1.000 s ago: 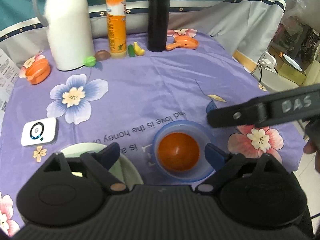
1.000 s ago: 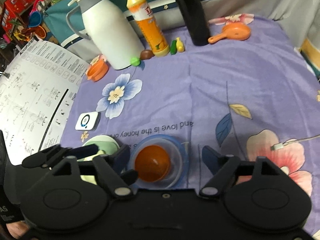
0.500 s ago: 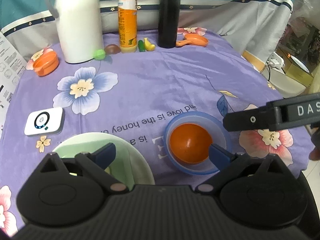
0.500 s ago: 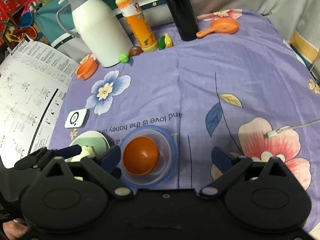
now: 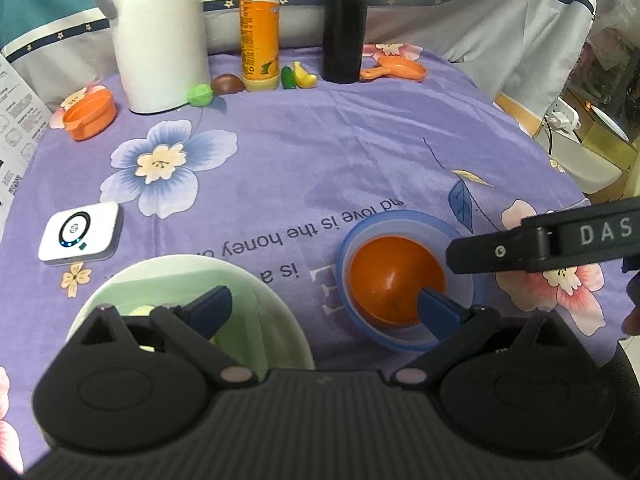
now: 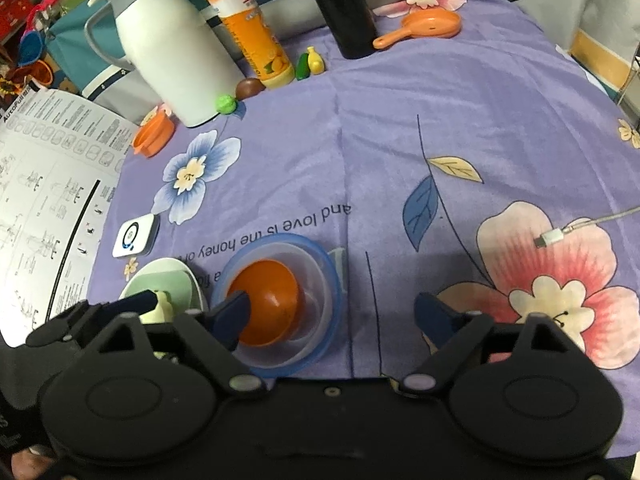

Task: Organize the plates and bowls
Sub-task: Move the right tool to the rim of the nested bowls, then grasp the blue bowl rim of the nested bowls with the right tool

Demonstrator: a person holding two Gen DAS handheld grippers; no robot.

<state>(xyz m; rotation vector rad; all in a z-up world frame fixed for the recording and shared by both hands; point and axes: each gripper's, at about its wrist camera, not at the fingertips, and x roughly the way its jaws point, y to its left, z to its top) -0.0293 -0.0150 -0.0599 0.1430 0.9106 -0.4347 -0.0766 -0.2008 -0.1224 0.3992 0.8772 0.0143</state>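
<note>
An orange bowl (image 5: 394, 276) sits nested in a clear bowl on a blue plate (image 5: 404, 222) near the table's front edge; the stack also shows in the right wrist view (image 6: 272, 292). A pale green plate (image 5: 256, 300) lies to its left, with a small pale object on it (image 6: 162, 308). My left gripper (image 5: 324, 306) is open and empty, one finger above the green plate, the other above the orange bowl. My right gripper (image 6: 336, 312) is open and empty, its left finger above the orange bowl.
At the back stand a white thermos (image 5: 158, 36), an orange bottle (image 5: 258, 28) and a black flask (image 5: 344, 24). Small toy foods, an orange pan (image 5: 400, 71) and an orange cup (image 5: 90, 114) lie nearby. A white device (image 5: 80, 232) lies left; a cable plug (image 6: 552, 238) right.
Both grippers have pulled back and up from the table, so the stack and the green plate now sit further forward in view. Both stay open. The dishes have not moved.
</note>
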